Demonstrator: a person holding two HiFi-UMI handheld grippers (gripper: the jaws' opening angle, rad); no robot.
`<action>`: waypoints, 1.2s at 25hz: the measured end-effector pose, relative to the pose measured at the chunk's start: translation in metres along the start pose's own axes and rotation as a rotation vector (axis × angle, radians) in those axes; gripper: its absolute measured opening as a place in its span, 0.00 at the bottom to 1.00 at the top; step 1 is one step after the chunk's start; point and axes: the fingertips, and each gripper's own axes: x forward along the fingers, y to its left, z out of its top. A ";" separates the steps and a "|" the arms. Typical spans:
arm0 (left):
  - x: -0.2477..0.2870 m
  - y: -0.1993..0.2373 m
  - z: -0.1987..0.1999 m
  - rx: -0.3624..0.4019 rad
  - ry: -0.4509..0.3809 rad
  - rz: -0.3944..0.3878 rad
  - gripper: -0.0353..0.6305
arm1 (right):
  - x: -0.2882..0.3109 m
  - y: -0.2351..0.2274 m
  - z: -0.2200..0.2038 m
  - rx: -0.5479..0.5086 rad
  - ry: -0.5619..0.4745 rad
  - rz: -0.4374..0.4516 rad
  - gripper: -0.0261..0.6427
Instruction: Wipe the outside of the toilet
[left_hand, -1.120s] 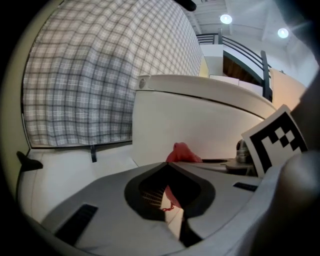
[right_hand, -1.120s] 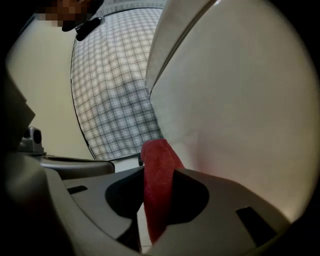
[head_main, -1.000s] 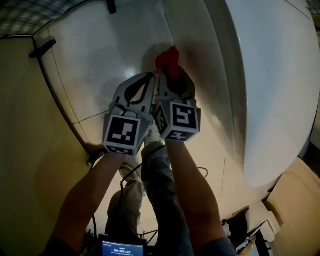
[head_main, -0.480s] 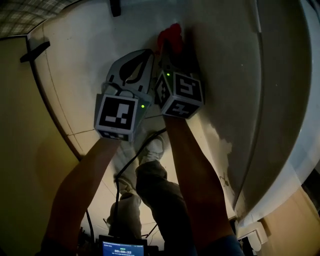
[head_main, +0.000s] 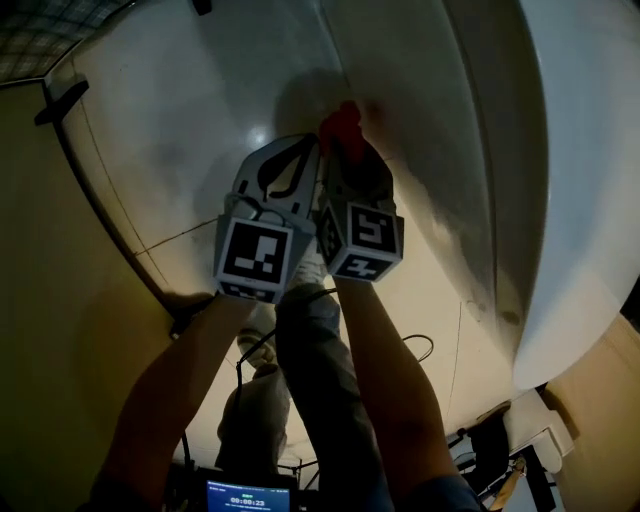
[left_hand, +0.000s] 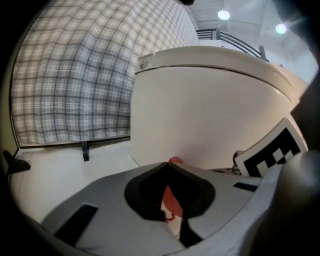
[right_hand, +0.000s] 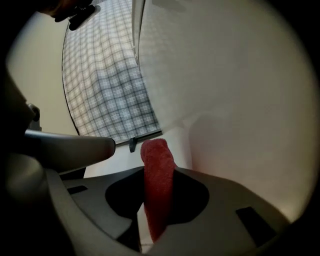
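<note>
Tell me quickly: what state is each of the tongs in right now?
Left tongs: shut, empty.
Right tongs: shut on the cloth.

Toilet (head_main: 560, 150) fills the right of the head view, floor (head_main: 180, 130) upper left, wall (head_main: 50, 340) down the left edge. Centre frame: left gripper (head_main: 308, 148) just beside right gripper (head_main: 346, 150). Cloth (head_main: 341, 122) sits between the right one's jaws, close by the toilet's side.
</note>
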 end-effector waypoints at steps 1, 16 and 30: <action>-0.009 -0.018 -0.005 0.012 0.007 -0.022 0.07 | -0.020 -0.008 -0.007 0.011 -0.009 -0.023 0.17; -0.112 -0.169 0.004 0.206 0.019 -0.227 0.07 | -0.221 -0.051 -0.016 0.136 -0.134 -0.205 0.17; -0.363 -0.221 0.262 0.269 -0.098 -0.140 0.07 | -0.538 0.066 0.258 -0.056 -0.327 -0.094 0.17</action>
